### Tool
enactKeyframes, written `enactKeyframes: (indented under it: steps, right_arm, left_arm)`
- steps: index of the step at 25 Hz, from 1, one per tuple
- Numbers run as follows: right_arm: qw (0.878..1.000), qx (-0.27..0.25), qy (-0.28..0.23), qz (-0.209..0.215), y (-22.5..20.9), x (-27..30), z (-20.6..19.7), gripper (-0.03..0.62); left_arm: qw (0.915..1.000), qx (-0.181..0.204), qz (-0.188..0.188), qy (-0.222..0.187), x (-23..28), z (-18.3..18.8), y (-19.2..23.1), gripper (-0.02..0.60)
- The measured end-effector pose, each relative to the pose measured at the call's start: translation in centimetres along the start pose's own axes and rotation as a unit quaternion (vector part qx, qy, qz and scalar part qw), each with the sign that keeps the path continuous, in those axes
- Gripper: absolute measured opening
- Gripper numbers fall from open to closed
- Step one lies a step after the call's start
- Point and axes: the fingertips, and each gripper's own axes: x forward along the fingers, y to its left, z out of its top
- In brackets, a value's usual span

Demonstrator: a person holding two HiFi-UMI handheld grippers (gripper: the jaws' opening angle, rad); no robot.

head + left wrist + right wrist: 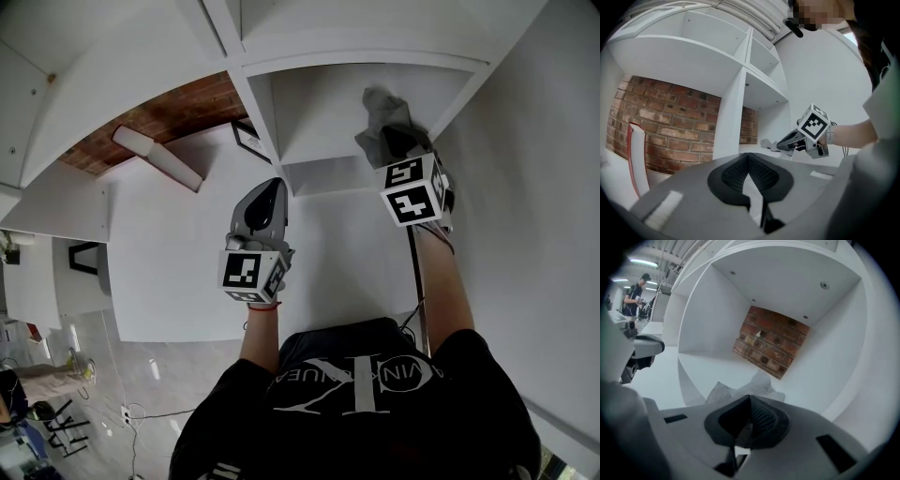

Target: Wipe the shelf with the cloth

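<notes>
As seen from the head view: two grey hand-held grippers, one cloth, one shelf unit. Right gripper (394, 141) reaching into a compartment of the white board shelf unit (319, 103), jaws closed tight on the one crumpled grey mesh cloth (382, 111). Cloth spread ahead of the jaw tips on the compartment's board, near end pinched between the pads and partly covered by the gripper body. Left gripper (272, 187) held in front of the shelf, well apart from the cloth, jaws together at the tips, nothing between them. One red brick wall (169, 117) behind the open-backed compartments. Shelf cut off at the frame edges, so compartment count not possible. One distant person (636, 291) in the right gripper view, small and indistinct.
</notes>
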Motion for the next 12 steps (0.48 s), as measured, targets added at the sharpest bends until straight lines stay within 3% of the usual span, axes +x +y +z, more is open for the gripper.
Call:
enactKeyframes:
  steps: [3,12]
  right_arm:
    - [0.999,-0.032,0.008,0.008,1.0,0.1,0.6,0.012]
    - [0.990,-0.084,-0.013,0.116,6.7,2.5,5.2,0.012]
  left_arm:
    - [1.0000,0.001,0.000,-0.003,0.0,0.2,0.0,0.009]
    - [0.9992,0.007,0.037,-0.011,-0.6,0.6,2.4,0.009]
